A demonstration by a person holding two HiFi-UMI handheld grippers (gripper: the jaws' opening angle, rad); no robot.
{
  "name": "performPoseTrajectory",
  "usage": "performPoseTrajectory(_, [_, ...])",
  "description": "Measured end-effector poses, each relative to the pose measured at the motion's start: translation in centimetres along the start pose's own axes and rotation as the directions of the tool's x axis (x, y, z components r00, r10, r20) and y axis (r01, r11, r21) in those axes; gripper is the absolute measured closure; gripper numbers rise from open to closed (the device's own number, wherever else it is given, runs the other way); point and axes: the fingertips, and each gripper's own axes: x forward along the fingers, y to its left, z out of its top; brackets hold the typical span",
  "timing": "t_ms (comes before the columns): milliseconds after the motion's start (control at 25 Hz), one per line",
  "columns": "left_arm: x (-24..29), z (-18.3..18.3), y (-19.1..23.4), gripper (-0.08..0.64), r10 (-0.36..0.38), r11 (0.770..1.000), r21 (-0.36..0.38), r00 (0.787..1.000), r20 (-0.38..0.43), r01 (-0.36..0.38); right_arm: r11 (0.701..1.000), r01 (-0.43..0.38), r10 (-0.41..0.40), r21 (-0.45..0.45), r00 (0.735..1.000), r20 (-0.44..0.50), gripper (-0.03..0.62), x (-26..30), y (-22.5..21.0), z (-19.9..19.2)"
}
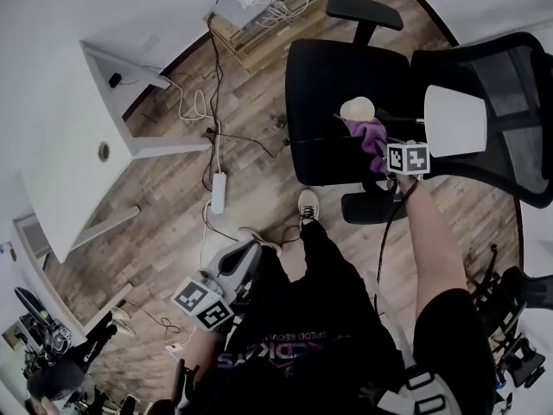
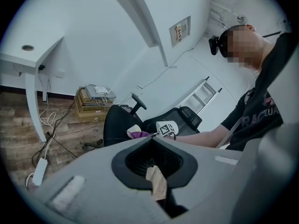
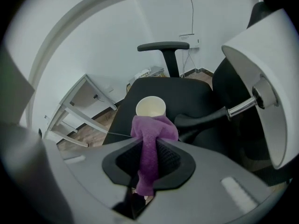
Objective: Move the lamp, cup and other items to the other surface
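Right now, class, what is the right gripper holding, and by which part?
The right gripper is shut on the purple cloth, pinching a bunched strip of it; the rest spills past the jaw tips.

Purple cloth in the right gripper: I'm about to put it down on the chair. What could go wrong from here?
1. The purple cloth, clamped in the right gripper, hangs right in front of the upright cup on the chair seat; lowering it there could tip the cup.
2. The lamp sits close on the right; a sideways swing could bump its shade.
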Motion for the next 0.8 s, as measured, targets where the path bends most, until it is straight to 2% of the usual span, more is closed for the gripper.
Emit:
performPoseTrajectory(120, [0.1,-0.1,0.0,0.560,0.004,1.000,-0.002,1.000,-0.003,-0.004,1.000,0.002,-0.002,-0.011,1.000,-0.028,0.531,0.8,-0.1,-0.4])
performPoseTrajectory(320, [1.0,-0.9,-0.7,0.560,-0.007,1.000,-0.007,1.000,-0.009,0.007,0.999,-0.030,0.031,0.029,0.998,-0.059,0.514,1.8,-0.5,-1.1])
performPoseTrajectory(400, [1.3,-1.0,-1.0,0.560,-0.013,1.000,-0.002,1.000,-0.010,0.013,1.000,-0.023,0.023,0.013,0.998,-0.058,0.510,1.6,-0.8,-1.0])
performPoseTrajectory(640, [1.1,-1.0,-1.5,0.560,-0.008,1.000,0.006,1.000,0.010,0.008,0.999,-0.053,0.053,0.003,0.994,-0.096,0.423,1.0,-1.1,-1.6])
performPoseTrajectory(800, [0.2,-1.1,-1.5,0.560,-0.004,1.000,0.007,0.999,0.039,0.004,0.999,-0.035,0.035,-0.009,0.997,-0.064,0.428,0.0,-1.1,-0.8])
